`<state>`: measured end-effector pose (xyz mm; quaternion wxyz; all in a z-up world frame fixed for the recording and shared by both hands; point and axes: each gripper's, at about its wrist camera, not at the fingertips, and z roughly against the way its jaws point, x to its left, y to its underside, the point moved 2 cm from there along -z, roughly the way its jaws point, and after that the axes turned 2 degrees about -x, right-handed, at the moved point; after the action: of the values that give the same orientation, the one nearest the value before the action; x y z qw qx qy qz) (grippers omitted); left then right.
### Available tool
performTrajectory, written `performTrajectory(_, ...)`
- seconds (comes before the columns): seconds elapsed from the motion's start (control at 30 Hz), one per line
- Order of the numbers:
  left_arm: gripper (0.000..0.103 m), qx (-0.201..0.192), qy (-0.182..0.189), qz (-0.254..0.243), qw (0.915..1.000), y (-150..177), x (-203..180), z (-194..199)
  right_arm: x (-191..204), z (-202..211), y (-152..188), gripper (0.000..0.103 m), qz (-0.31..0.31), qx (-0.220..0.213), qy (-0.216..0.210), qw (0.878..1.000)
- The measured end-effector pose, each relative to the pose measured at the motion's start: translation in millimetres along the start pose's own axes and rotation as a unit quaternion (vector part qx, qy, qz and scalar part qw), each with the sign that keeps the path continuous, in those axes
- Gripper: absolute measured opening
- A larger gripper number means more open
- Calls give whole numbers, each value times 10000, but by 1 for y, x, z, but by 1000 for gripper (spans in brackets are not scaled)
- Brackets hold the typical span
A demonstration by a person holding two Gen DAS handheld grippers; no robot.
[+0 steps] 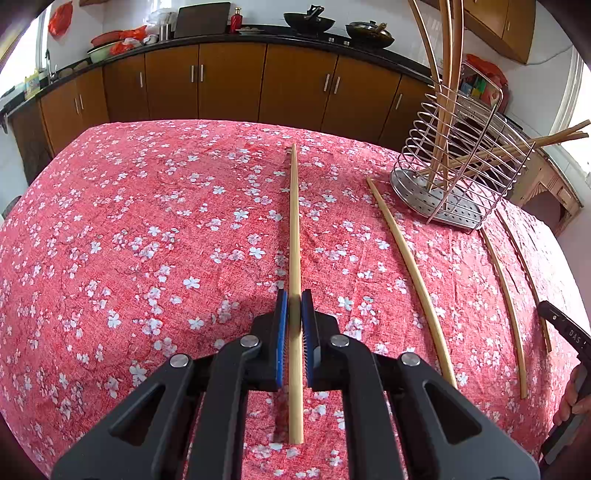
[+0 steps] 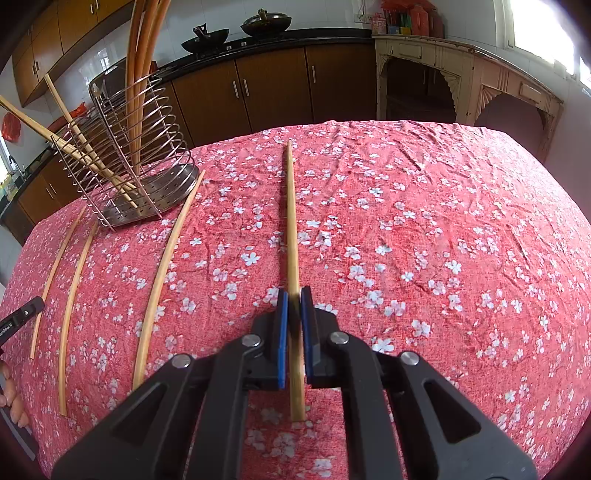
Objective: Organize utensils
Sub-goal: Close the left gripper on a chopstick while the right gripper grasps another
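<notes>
In the left wrist view my left gripper is shut on a pale wooden chopstick that points straight ahead over the red flowered tablecloth. The right wrist view shows the same: my right gripper is shut on a chopstick. A wire utensil holder with several chopsticks leaning in it stands at the far side, between the two grippers. Loose chopsticks lie on the cloth near it.
Brown kitchen cabinets with a black counter and woks run behind the table. A worn cream side table stands at the back right. A hand grips the other tool at the left wrist view's right edge.
</notes>
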<state>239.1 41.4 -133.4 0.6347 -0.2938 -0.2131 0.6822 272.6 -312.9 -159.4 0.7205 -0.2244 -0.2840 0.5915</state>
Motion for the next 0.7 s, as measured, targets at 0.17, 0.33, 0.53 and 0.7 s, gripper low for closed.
performTrajectory(0.17, 13, 33, -373, -520, 9979, 1, -20, -3, 2, 0, 1, 8, 19, 6, -29, 10000)
performTrajectory(0.33, 15, 60, -428, -781, 9960, 10, -29, 3, 6, 11, 13, 9, 221, 17, 65, 9997)
performTrajectory(0.53, 8, 53, -316, -634, 9975, 16, -28, 9, 4, 19, 21, 8, 196, 17, 48, 9998)
performTrajectory(0.7, 7, 68, -154, -493, 9986, 22, -22, 16, 0, 31, 25, 8, 87, -95, -33, 9999)
